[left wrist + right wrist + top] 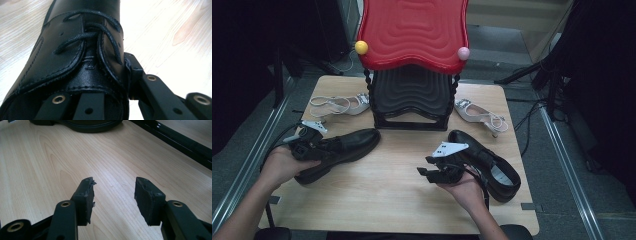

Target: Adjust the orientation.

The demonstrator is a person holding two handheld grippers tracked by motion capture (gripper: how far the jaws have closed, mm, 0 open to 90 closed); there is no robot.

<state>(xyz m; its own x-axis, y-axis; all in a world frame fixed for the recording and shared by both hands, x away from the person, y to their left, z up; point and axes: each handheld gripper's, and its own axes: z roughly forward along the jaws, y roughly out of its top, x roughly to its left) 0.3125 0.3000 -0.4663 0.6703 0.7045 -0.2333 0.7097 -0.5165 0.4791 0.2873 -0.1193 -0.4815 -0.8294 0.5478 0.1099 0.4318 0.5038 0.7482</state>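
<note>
Left black shoe (337,148) lies on the desk (387,190), long axis running away from the left claw (312,145) toward the red-topped rack (412,75), toe far end; left claw is clamped on its collar wall by the laces (92,37), one jaw inside, one outside. Right claw (113,195) hangs open and empty, second black shoe (487,162) just beside it on the outer side.

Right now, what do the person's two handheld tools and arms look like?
Both tools are black. The right tool carries a grey three-cornered plate with small dark marks, and its jaws end in worn black pads on arms with brass-coloured rivets. The left tool has a similar grey plate and a black cable trailing off the table's left edge. The forearms are bare, with no sleeves showing.
</note>
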